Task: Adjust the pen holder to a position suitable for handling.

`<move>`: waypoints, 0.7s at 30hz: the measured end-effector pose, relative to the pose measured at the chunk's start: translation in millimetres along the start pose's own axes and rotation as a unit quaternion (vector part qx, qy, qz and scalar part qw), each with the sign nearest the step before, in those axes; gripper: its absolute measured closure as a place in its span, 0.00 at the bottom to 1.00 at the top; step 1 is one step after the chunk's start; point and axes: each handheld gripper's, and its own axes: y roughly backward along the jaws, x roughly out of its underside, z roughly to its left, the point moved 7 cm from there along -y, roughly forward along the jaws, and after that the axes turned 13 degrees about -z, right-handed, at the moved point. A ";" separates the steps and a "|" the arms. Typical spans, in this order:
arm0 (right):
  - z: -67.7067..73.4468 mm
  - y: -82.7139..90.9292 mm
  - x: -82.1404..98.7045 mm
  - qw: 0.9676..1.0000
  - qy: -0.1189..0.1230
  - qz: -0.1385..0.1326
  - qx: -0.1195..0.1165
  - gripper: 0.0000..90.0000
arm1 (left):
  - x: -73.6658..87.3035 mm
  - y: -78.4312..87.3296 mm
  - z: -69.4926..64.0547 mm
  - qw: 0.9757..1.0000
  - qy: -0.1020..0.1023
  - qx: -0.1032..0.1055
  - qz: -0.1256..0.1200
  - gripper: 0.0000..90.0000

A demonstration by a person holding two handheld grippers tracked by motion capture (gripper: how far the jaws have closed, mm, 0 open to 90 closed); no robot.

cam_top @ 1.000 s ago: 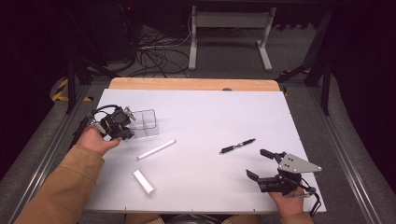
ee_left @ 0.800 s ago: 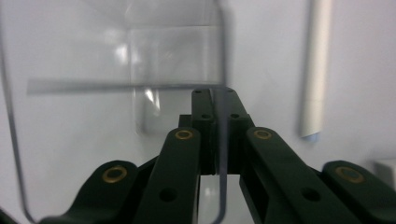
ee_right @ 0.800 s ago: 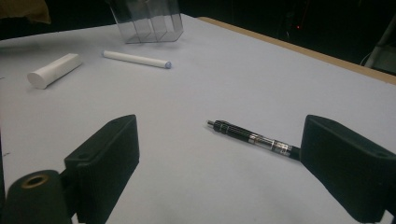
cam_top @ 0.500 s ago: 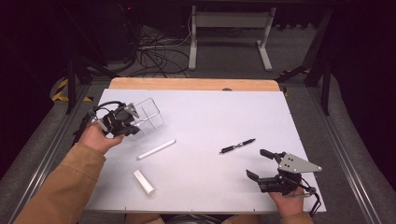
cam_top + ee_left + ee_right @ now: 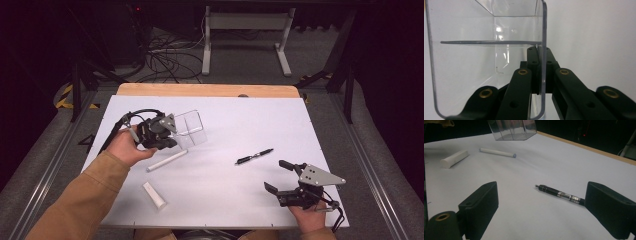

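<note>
My left gripper [image 5: 170,134] is shut on one wall of a clear plastic box [image 5: 192,127] and holds it tilted, just above the white table at the left. In the left gripper view the box wall [image 5: 543,37] runs straight between the pads, with my left gripper [image 5: 539,53] clamped on it. My right gripper [image 5: 275,175] rests open near the front right edge, nothing between its pads. A black pen [image 5: 255,156] lies just beyond it; in the right gripper view the pen [image 5: 560,192] lies ahead of my right gripper [image 5: 541,207], toward the right jaw.
A thin white stick [image 5: 167,160] lies below the box, and a thicker white cylinder [image 5: 154,195] lies nearer the front. Both show in the right gripper view, the stick [image 5: 497,152] and the cylinder [image 5: 454,158]. The white table sheet [image 5: 240,120] ends at a wooden far edge [image 5: 210,90].
My left gripper has risen and moved right with the clear box, which has left the table and tilted. The right gripper has stayed where it was.
</note>
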 end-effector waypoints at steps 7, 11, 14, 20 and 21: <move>-0.4 0.5 -0.1 1.000 0.000 0.000 0.001 0.14 | -17.2 -23.1 -21.9 0.998 -0.037 0.058 0.009 0.98; -0.8 0.6 0.2 1.000 -0.001 -0.001 0.001 0.14 | -21.0 -39.7 -32.0 0.995 -0.052 0.082 0.032 0.98; -0.8 1.0 -0.1 1.000 -0.001 -0.001 0.001 0.14 | -21.3 -43.2 -34.6 0.994 -0.060 0.089 0.037 0.98; -1.1 1.2 0.2 1.000 -0.003 -0.003 -0.002 0.14 | -19.7 -49.3 -42.6 0.990 -0.074 0.108 0.045 0.98; -0.9 1.0 0.0 1.000 -0.003 -0.004 -0.001 0.14 | -19.4 -49.8 -44.4 0.990 -0.075 0.113 0.047 0.98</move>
